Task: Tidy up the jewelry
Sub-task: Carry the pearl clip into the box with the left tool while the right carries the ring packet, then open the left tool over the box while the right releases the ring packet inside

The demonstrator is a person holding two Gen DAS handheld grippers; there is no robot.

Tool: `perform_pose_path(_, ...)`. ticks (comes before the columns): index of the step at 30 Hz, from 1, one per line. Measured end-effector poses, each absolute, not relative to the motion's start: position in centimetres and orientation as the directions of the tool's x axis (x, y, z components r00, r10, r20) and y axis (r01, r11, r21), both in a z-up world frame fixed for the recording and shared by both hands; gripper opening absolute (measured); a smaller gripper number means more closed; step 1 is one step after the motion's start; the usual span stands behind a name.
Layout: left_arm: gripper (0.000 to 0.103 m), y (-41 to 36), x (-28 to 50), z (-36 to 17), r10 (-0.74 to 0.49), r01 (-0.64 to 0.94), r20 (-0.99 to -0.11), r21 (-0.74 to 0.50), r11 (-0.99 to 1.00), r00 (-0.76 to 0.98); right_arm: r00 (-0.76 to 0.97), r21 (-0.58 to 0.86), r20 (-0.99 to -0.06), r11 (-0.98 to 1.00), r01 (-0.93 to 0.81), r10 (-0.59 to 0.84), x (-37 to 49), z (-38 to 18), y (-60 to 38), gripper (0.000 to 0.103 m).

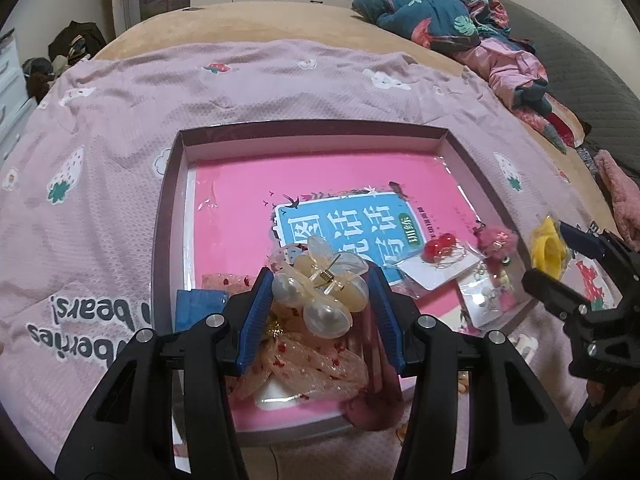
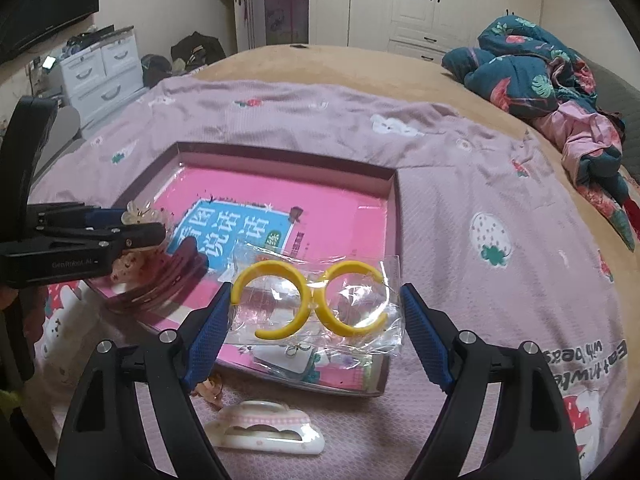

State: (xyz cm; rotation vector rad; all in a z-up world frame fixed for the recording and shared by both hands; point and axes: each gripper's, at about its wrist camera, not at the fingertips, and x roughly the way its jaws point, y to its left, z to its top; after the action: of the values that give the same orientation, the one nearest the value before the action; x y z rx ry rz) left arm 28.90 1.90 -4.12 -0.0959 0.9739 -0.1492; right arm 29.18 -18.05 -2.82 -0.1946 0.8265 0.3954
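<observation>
Spread over a tan bed (image 1: pixel 256 20): a mauve quilted blanket with strawberry print (image 1: pixel 120 128), and on it a shallow rectangular box lid with a pink lining and a blue printed label (image 1: pixel 176 168), taken as landmark. Held above the lid's near edge: a cream flower-shaped hair claw with pearly petals and a gold spring (image 1: pixel 320 284), clamped between the blue pads of the left gripper (image 1: pixel 320 300), jaws clenched on it. Lay under the claw, inside the lid: a peach mesh bow with red dots (image 1: pixel 308 364). Sat toward the lid's right side: a white card with red bead earrings (image 1: pixel 438 258) and a pink fluffy charm (image 1: pixel 496 240). Hung over the lid's near right corner: a clear plastic packet with two yellow C-shaped hoops (image 2: pixel 316 300), grasped at its side edges by the right gripper (image 2: pixel 316 320), jaws wide yet pressing the packet. Rested on the blanket before the lid, near the right gripper: a white and pink cloud-shaped hair clip (image 2: pixel 268 428). Piled well beyond the lid at the bed's far right: dark teal floral bedding (image 2: pixel 532 72).
</observation>
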Motion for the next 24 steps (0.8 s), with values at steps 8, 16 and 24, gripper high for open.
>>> perform_pose_path(8,0.041,2.1,29.3,-4.9,-0.161,0.077,-0.825,-0.142,0.987,0.541,0.583,-0.016,-0.775,0.914,-0.406,0.245,30.2,-4.3,-17.3,0.081)
perform_pose_path(16,0.048,2.2,29.1,-4.9,-0.155,0.072,-0.824,-0.138,0.988,0.544,0.577,0.009,-0.775,0.918,-0.396,0.257,29.8,-4.2,-17.6,0.085)
perform_pose_path(24,0.057,2.4,27.7,-3.3,-0.168,0.072,-0.800,-0.155,0.985,0.575,0.647,0.035,-0.709,0.930,-0.367,0.282,26.9,-0.9,-20.2,0.093)
